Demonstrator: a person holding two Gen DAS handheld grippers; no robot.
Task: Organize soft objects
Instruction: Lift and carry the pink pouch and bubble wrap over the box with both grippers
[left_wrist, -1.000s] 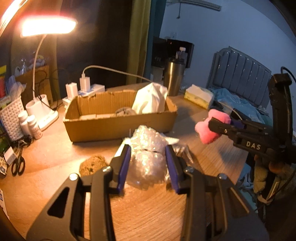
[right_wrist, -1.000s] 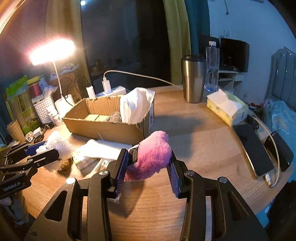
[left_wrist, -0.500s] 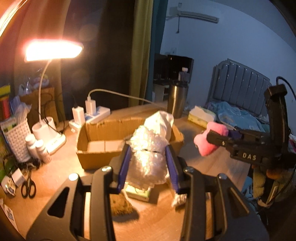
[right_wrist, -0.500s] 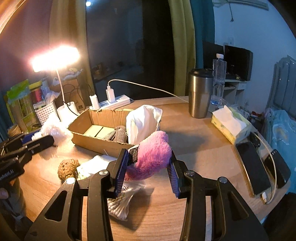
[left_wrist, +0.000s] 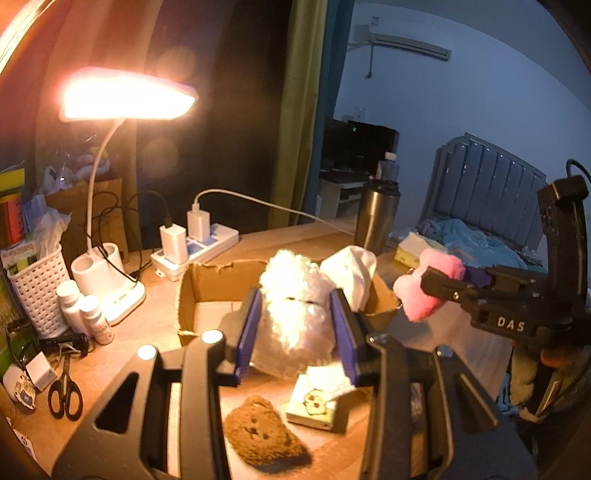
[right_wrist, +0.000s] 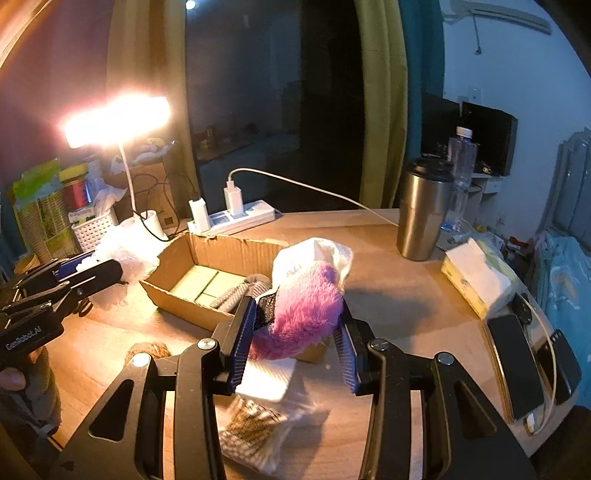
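My left gripper (left_wrist: 297, 325) is shut on a crumpled wad of clear bubble wrap (left_wrist: 295, 310), held above the table in front of the cardboard box (left_wrist: 207, 280). My right gripper (right_wrist: 295, 332) is shut on a pink plush toy (right_wrist: 303, 314), also lifted, near the box's right corner. The box (right_wrist: 177, 306) holds a white cloth (right_wrist: 317, 254), a grey knitted piece (right_wrist: 240, 295) and flat pale pads (right_wrist: 199, 280). From the left wrist view the plush toy (left_wrist: 428, 288) shows in the right gripper (left_wrist: 417, 291). From the right wrist view the bubble wrap (right_wrist: 125, 251) shows in the left gripper (right_wrist: 118, 269).
On the table lie a brown sponge (left_wrist: 258, 435), a small tissue pack (left_wrist: 314, 402), a patterned sock (right_wrist: 255, 424), scissors (left_wrist: 64, 391), a lamp base (left_wrist: 110, 280), a power strip (left_wrist: 199, 243), a steel tumbler (right_wrist: 424, 210), a tissue box (right_wrist: 476, 277) and phones (right_wrist: 517, 365).
Both grippers rose and moved toward the box with their loads. The sponge and tissue pack came into view under the left gripper; the sock under the right.
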